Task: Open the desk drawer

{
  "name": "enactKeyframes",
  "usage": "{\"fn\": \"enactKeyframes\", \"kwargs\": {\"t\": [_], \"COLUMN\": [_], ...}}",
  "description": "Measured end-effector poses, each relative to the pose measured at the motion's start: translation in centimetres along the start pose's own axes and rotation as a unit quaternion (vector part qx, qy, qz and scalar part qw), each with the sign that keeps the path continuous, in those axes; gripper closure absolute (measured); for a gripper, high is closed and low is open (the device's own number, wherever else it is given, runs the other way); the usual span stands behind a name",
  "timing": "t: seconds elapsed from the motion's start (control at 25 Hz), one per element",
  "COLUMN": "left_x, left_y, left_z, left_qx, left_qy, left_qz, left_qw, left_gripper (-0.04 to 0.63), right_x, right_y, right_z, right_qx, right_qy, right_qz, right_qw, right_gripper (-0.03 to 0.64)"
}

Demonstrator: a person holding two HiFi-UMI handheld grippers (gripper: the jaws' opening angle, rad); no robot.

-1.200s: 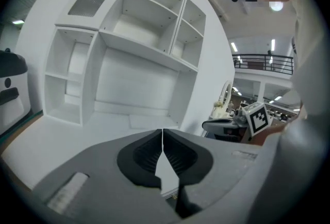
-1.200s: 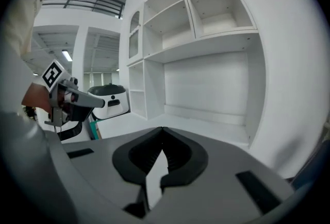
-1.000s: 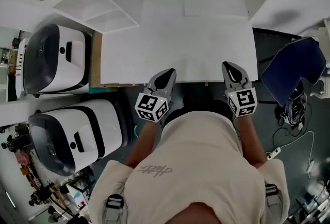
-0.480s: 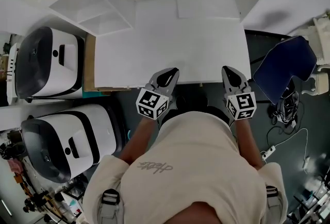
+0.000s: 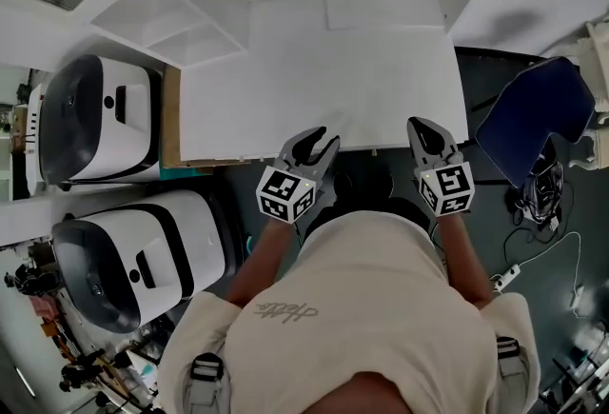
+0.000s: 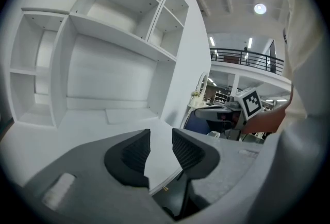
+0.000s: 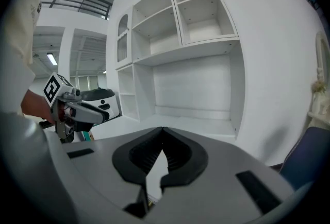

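Observation:
The white desk (image 5: pixel 314 79) fills the middle of the head view, and its front edge (image 5: pixel 362 147) runs just ahead of both grippers. No drawer front or handle shows in any view. My left gripper (image 5: pixel 319 142) sits at the desk's front edge, jaws opening with nothing between them. In the left gripper view the left gripper (image 6: pixel 161 134) frames the desk's corner (image 6: pixel 164 166) through the gap. My right gripper (image 5: pixel 420 128) is shut and empty at the edge, further right. In the right gripper view the right gripper (image 7: pixel 163 129) has its tips touching, and the left gripper (image 7: pixel 77 112) appears at the left.
A white shelf unit (image 5: pixel 190 12) rises at the desk's back. Two white and black machines (image 5: pixel 95 117) (image 5: pixel 133 255) stand to the left. A dark blue chair (image 5: pixel 533 112) and floor cables (image 5: pixel 547 231) lie to the right. The person's torso (image 5: pixel 362 307) fills the lower frame.
The left gripper's jaws have gone from shut to open, and it has shifted slightly along the desk's front edge. The right gripper has stayed put.

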State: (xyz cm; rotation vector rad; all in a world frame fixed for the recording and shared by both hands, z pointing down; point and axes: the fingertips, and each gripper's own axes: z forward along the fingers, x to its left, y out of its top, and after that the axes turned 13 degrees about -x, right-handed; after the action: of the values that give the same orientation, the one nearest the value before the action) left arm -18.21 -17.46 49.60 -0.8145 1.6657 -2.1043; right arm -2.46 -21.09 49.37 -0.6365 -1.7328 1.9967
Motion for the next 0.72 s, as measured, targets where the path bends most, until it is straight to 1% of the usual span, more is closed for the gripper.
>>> {"fn": "enactKeyframes", "kwargs": {"t": [0.16, 0.24, 0.32, 0.4, 0.56, 0.72], "left_x": [-0.8, -1.3, -1.8, -2.2, -3.1, -3.5], "left_y": [-2.0, -3.7, -6.0, -8.6, -13.3, -17.5], "left_z": [0.7, 1.2, 1.6, 2.0, 2.6, 3.8], "left_qx": [0.023, 0.041, 0.066, 0.092, 0.144, 0.181], "left_qy": [-0.002, -0.008, -0.014, -0.015, -0.013, -0.005], "left_qz": [-0.012, -0.030, -0.059, -0.081, -0.102, -0.149], "left_qw": [0.9997, 0.9987, 0.9960, 0.9923, 0.9843, 0.9721], "left_gripper": [0.468, 0.468, 0.468, 0.468, 0.468, 0.468], "right_x": [-0.8, -1.4, -2.0, -2.8, -4.2, -5.4], "right_y": [-0.6, -1.1, -1.5, -2.0, -2.8, -3.6], "right_z": [-1.2, -1.9, -2.7, -3.2, -4.2, -5.0], "right_qx": [0.005, 0.009, 0.013, 0.017, 0.024, 0.030], "right_qy": [-0.002, -0.007, -0.012, -0.017, -0.025, -0.031], "right_qz": [0.005, 0.007, 0.010, 0.013, 0.018, 0.023], "right_qw": [1.000, 1.000, 1.000, 1.000, 0.999, 0.999], "right_gripper": [0.614, 0.614, 0.614, 0.614, 0.615, 0.614]}}
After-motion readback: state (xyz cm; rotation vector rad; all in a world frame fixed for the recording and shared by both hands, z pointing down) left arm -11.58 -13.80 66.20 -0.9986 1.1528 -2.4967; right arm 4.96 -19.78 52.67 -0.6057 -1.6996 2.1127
